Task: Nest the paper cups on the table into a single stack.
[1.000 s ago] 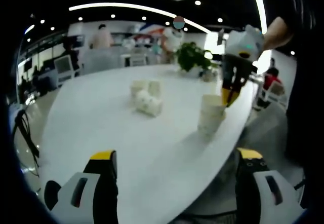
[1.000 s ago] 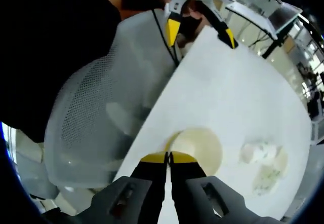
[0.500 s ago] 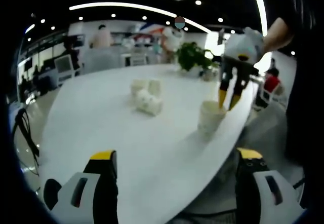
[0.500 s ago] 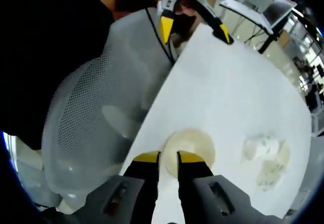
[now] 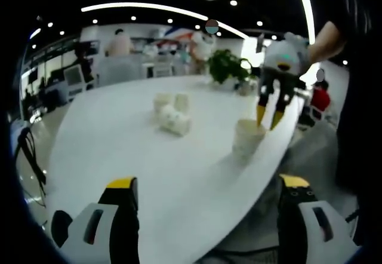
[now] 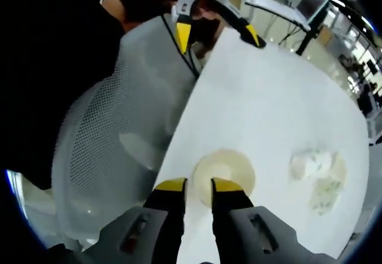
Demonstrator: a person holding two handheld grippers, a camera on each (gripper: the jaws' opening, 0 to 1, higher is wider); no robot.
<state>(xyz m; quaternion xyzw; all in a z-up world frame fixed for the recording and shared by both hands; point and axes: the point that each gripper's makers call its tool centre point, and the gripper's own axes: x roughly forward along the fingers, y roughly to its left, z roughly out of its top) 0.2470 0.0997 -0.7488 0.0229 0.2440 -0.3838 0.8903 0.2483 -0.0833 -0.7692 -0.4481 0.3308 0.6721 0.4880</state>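
in the left gripper view my left claw [image 5: 206,186] sat nearest, its two yellow-tipped jaws spread wide with nothing between them, low over the near edge of the white table [image 5: 119,150]. further out, near the table's right edge, stood one stack of cups [image 5: 247,137], upright; i could not count the cups in it. my right claw [image 5: 268,117] hung just above that stack, its two jaws a little apart and gripping nothing, clear of the rim. well apart from the stack, toward the middle of the table, lay a cluster of three loose cups [image 5: 172,112], touching one another. beyond them a potted plant [image 5: 225,67] stood at the far edge.

in the right gripper view my right claw [image 6: 197,185] pointed down at the stack [image 6: 230,168], open mouth up. a mesh chair [image 6: 113,126] stood beside the table, and the left claw [image 6: 215,31] showed at the top.
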